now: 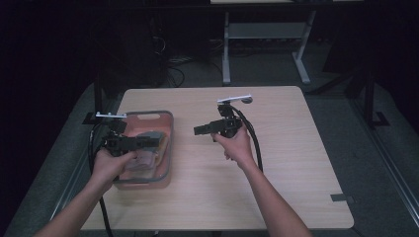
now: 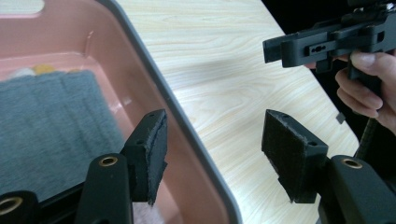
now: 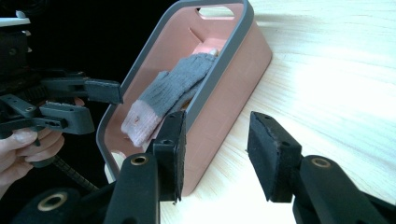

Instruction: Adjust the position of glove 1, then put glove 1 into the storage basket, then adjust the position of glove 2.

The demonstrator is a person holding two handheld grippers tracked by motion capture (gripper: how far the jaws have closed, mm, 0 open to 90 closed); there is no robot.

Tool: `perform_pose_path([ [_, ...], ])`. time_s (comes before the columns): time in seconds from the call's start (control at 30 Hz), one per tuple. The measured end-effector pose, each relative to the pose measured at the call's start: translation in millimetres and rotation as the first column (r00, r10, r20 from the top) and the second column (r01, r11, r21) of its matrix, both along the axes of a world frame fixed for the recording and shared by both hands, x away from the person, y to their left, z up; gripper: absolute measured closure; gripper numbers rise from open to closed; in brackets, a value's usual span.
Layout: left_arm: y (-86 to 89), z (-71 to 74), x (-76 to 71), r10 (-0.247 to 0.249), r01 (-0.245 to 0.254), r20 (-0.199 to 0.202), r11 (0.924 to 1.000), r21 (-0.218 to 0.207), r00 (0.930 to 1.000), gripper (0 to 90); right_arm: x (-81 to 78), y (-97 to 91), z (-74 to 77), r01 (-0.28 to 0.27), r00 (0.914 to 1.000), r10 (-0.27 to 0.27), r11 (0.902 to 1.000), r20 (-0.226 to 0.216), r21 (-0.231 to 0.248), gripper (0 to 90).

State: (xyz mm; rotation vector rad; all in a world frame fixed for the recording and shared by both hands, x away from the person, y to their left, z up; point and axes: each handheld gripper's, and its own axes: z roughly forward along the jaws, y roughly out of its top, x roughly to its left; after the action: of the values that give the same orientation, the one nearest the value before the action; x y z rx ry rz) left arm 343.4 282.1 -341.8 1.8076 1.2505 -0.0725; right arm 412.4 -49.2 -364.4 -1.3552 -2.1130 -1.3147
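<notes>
On a pale wooden table (image 1: 276,163) in a dark room, a grey-and-pink sock (image 3: 168,95) lies in the pink bin (image 1: 168,148) at the left, both the left gripper (image 1: 157,141) and right gripper (image 1: 199,130) released and empty, so picking it out likely calls for dipping inside.

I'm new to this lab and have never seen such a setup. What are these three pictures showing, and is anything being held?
A person stands at a light wooden table, holding a black two-jaw hand gripper in each hand. The high view looks down from above: the left gripper hangs over a pink plastic bin with a grey rim, and the right gripper is over bare table. The other two pictures come from cameras riding on each gripper, looking along its jaws. In the bin lies a grey knitted glove with a pink cuff. Both grippers stand open; nothing is between their jaws.
</notes>
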Motion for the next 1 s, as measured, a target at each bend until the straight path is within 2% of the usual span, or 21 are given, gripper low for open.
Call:
perform_pose_path([
  [0.43, -22.9, 0.5, 3.6, -0.048, 0.048, 0.005, 0.9989, -0.003, 0.9989, 37.4, -3.7, -26.8, -3.5, 0.034, 0.9994, -0.034, 0.9994, -0.006, 0.006, 53.6],
  [1.0, -55.7, 2.3, 5.3, -0.113, 0.113, 0.008, 0.9936, 0.003, 0.9936, 35.6, -12.9, -65.4, -12.1, 0.097, 0.995, -0.097, 0.9951, -0.025, 0.016, 52.5],
])
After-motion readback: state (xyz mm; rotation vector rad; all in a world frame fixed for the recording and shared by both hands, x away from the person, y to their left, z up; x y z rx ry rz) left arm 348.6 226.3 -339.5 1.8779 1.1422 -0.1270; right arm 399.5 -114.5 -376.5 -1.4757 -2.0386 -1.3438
